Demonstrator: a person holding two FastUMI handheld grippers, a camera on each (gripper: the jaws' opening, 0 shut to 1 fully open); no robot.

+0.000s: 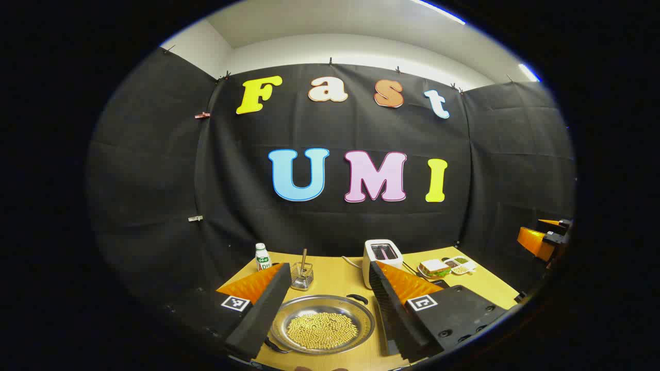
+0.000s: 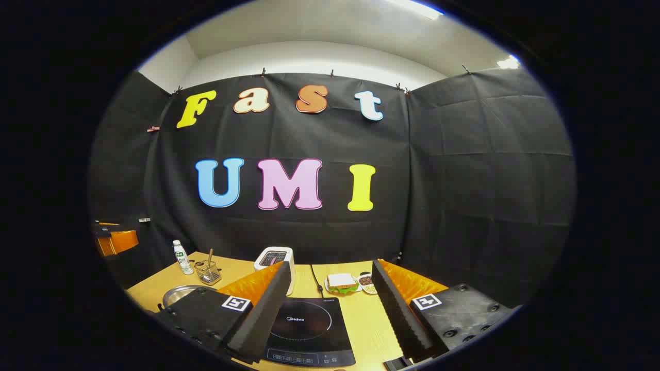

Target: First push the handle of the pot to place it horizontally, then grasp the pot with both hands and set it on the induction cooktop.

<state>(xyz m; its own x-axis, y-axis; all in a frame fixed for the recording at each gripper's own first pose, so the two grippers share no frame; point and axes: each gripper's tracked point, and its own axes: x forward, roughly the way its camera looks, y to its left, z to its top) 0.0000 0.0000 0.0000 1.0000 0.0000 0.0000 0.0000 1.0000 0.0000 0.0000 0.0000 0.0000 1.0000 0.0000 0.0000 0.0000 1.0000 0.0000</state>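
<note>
Left gripper view, bottom centre: left gripper (image 1: 330, 314), fingers apart, empty, poised over pot (image 1: 322, 323) of yellow beans; dark handle (image 1: 357, 298) at far rim. Advisable: nudge that handle sideways with one fingertip, gently. Right gripper view, bottom centre: right gripper (image 2: 330, 309), fingers apart, empty, above induction cooktop (image 2: 309, 330). Beyond: toaster (image 2: 275, 260).

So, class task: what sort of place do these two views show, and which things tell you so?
Probably a mock kitchen set up in a booth: a wooden table bearing an induction cooktop, a toaster and a steel pot of beans.
</note>
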